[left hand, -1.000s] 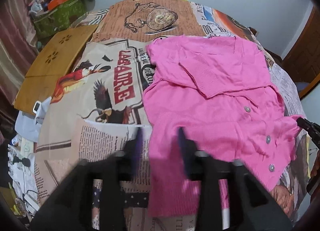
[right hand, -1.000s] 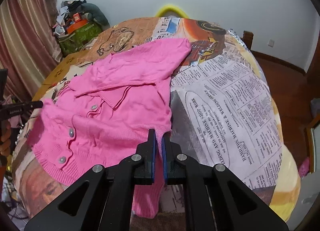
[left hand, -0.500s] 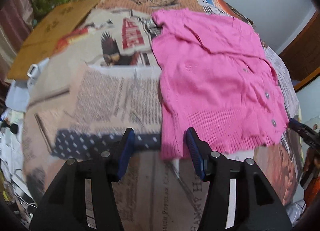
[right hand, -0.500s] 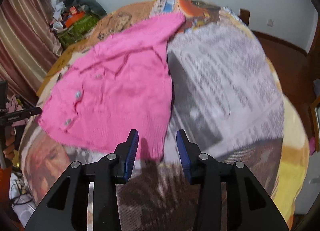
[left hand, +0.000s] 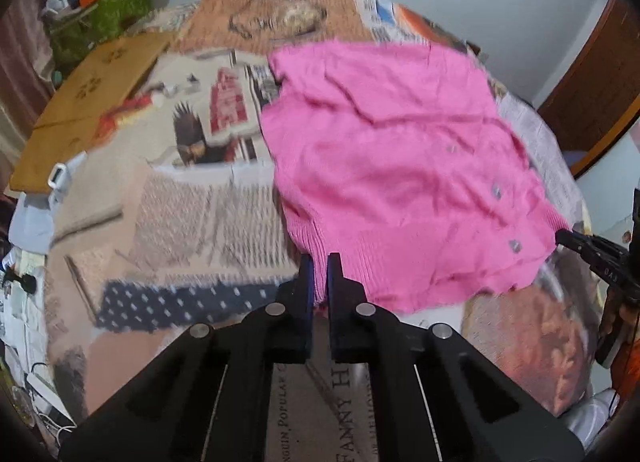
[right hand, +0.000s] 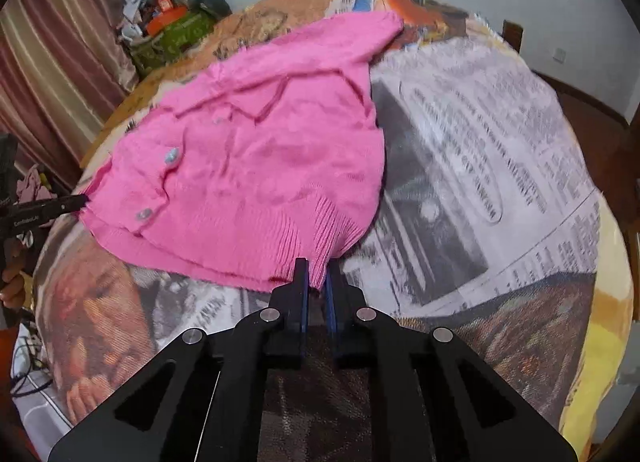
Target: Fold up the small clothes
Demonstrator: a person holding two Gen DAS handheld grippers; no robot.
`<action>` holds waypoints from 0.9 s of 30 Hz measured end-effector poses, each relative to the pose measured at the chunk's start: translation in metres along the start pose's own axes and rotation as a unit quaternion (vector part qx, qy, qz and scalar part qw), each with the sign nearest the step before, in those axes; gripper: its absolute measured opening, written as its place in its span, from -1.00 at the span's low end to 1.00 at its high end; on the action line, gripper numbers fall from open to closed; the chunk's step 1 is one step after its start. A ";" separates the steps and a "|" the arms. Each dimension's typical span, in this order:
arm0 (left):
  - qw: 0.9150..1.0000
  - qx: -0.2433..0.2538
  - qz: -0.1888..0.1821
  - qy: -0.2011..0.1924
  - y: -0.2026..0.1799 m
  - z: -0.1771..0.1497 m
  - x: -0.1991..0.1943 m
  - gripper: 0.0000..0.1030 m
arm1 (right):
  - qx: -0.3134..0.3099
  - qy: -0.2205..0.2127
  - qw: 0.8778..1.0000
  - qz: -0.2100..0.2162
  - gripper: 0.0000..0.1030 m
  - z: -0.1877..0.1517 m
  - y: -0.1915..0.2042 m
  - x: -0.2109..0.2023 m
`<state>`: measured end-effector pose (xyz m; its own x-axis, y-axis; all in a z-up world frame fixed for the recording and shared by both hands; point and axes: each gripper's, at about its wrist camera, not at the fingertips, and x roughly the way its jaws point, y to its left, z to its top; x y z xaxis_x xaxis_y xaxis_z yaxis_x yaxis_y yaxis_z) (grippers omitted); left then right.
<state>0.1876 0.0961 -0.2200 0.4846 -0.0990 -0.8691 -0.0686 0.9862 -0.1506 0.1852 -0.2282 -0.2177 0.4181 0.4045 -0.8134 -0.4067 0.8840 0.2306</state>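
Both grippers have just clamped onto the ribbed hem of the pink knit cardigan (left hand: 392,165), where half a second earlier each pair of fingers stood apart astride that hem; the garment, which a second ago lay rumpled with its hem drooping over the near table edge, now lies spread flatter on the newsprint-patterned tablecloth (left hand: 192,213), buttons up. This suggests the smoothing is done and a fold is being set up, probably by carrying the hem toward the collar. Left of the cardigan's button row, the left gripper (left hand: 318,278) has its fingers drawn almost together, pinching the hem's left corner. At the opposite corner, the right gripper (right hand: 316,282) is likewise nearly closed on the hem, a bunch of ribbing pressed between its blue pads (right hand: 329,294). The far sleeve reaches toward the table's back edge.
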 end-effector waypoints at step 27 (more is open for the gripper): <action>0.991 -0.004 0.049 -0.121 -0.003 0.202 0.012 -0.91 | -0.044 -0.158 0.986 -0.031 -0.88 0.172 -0.010 -0.021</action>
<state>0.3695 0.1190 -0.1351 0.6704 0.0331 -0.7413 -0.1323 0.9883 -0.0755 0.3198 -0.2054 -0.1109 0.6710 0.4158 -0.6139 -0.4351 0.8912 0.1280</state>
